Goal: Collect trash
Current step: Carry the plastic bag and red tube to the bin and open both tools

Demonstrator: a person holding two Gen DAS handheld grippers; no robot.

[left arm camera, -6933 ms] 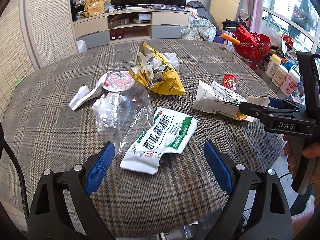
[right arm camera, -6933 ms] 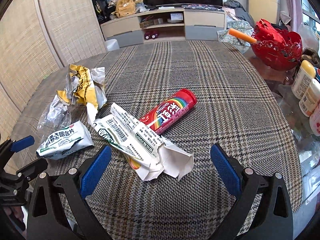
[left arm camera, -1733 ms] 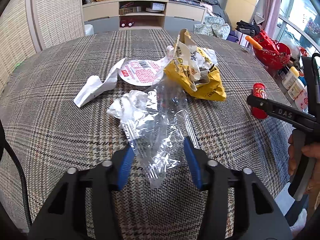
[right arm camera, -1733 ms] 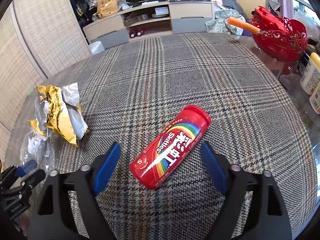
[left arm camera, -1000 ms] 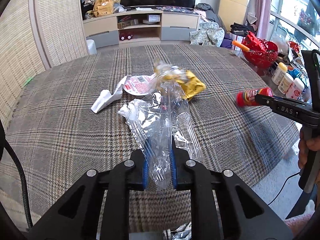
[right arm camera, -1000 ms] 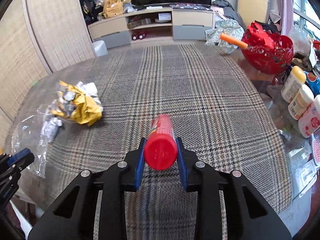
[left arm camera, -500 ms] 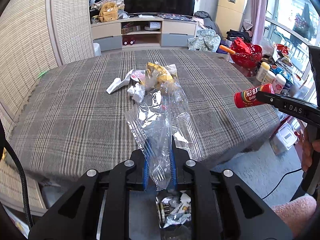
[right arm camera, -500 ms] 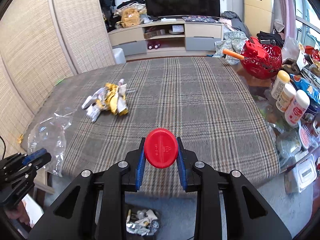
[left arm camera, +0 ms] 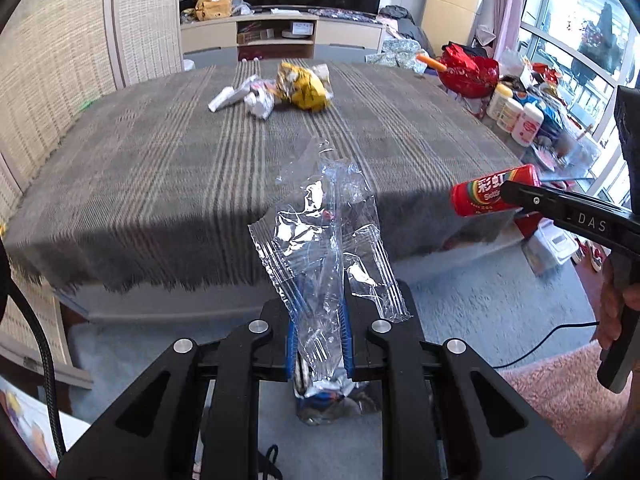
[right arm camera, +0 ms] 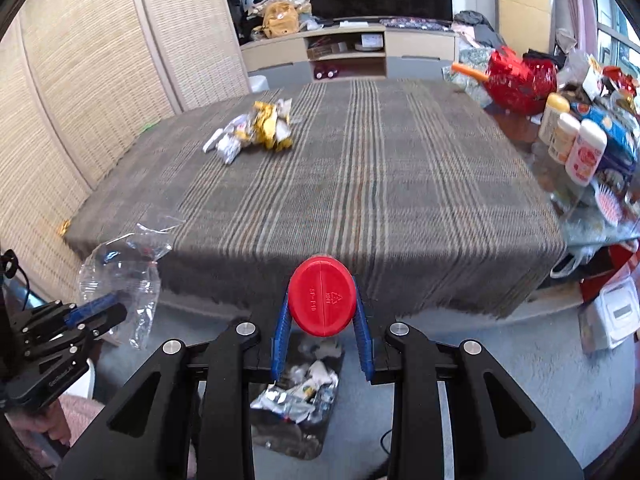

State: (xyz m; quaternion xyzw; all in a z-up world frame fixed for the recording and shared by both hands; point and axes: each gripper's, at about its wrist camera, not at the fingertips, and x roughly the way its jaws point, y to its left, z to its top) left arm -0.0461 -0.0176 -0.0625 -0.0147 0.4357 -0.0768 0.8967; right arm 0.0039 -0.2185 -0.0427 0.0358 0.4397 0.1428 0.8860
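Left gripper: clamped on crumpled clear plastic wrapper. Right gripper: clamped on red cylindrical candy tube. Both off the plaid-covered table.

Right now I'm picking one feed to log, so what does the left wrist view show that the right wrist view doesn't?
Only the left wrist view shows the red candy tube from the side, label readable, and a hand on the right gripper's handle.

Only the right wrist view shows the tube's flat red end and the trash container on the floor clearly.

Both show the clear plastic wrapper clamped in the left gripper, the yellow wrapper pile, and the plaid table.
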